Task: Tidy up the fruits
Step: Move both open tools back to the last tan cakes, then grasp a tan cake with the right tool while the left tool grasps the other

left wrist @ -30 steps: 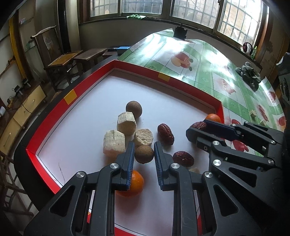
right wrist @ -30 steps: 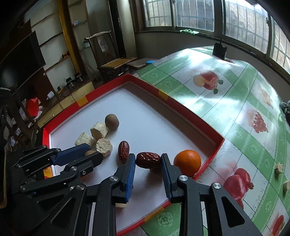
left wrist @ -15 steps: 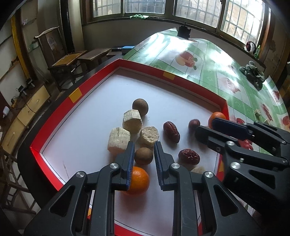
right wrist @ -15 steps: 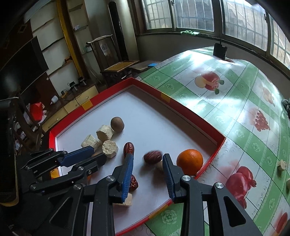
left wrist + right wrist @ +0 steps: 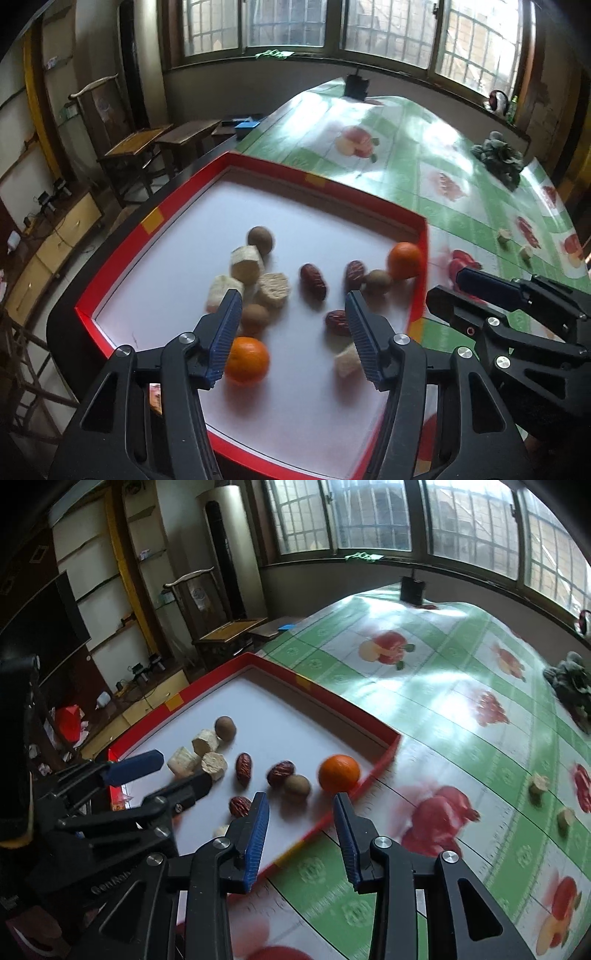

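A red-rimmed white tray (image 5: 155, 221) (image 5: 354, 709) holds mixed fruit: an orange (image 5: 246, 361) near the front, another orange (image 5: 404, 260) (image 5: 339, 773) at the right corner, red dates (image 5: 313, 281) (image 5: 243, 767), brown round fruits (image 5: 260, 240) (image 5: 296, 785) and pale cut chunks (image 5: 246, 264) (image 5: 204, 741). My left gripper (image 5: 291, 334) is open and empty above the tray's front. My right gripper (image 5: 301, 836) is open and empty above the tray's right rim.
The tray sits on a table with a green fruit-print cloth (image 5: 461, 686). Small pale chunks (image 5: 538, 784) lie on the cloth to the right. A dark object (image 5: 570, 681) sits at the far right. Chairs (image 5: 136, 147) stand beyond the table's left edge.
My left gripper opened wide and pulled back. My right gripper released the red date, opened and drew back to the right over the tray rim.
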`<state>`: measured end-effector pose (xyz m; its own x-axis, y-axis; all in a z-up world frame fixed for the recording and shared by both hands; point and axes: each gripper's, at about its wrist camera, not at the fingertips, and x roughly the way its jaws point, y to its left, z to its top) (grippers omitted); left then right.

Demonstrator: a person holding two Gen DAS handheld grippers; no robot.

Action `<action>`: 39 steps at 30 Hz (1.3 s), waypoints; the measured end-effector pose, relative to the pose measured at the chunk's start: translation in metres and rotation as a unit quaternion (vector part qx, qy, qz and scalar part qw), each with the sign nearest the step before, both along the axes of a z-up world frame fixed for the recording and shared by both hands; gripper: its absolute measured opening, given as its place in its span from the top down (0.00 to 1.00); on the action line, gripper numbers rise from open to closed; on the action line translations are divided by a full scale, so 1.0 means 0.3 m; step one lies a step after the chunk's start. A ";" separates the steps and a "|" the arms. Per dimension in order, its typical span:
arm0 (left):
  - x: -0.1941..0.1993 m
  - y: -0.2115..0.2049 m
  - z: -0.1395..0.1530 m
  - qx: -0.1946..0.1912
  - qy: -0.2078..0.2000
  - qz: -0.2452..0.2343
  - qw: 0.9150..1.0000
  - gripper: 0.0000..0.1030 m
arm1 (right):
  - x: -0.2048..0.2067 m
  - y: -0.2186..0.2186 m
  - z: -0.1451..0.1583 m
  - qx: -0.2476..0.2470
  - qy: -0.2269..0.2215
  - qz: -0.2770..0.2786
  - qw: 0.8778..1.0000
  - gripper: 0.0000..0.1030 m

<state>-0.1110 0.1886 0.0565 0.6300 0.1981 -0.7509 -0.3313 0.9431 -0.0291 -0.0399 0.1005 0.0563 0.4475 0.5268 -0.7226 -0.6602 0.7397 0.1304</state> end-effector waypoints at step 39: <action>0.656 -0.640 -0.049 -0.060 0.081 -0.226 0.969 0.44 | 0.480 -0.735 -0.156 -0.070 0.001 -0.209 0.975 0.74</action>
